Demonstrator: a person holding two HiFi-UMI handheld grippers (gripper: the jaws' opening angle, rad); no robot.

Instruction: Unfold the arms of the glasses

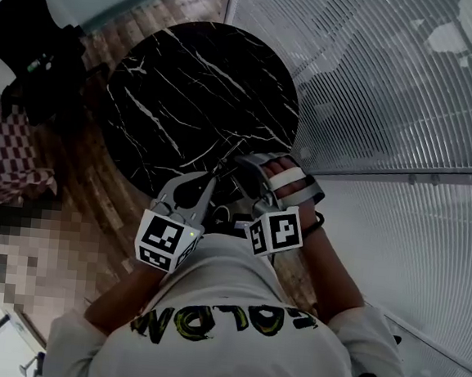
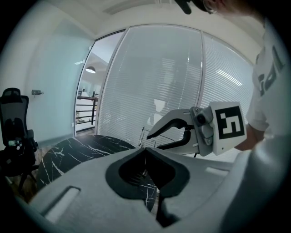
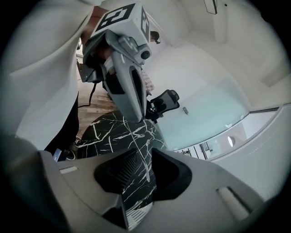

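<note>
Glasses pinched above the desk's near edge

The left claw (image 2: pixel 145 152) is clenched on thin wire glasses (image 2: pixel 142 135) over the black marble desk (image 1: pixel 196 82). The right claw (image 3: pixel 144 152) is released just beside it, and what looks like a thin arm runs between its parted jaws.

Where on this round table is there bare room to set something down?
Nearly the whole black marble table is bare: the middle, the right rim by the blinds and the left rim toward the office chair. Only the near edge is crowded, where the left gripper, shut on the glasses, meets the open right gripper.
</note>
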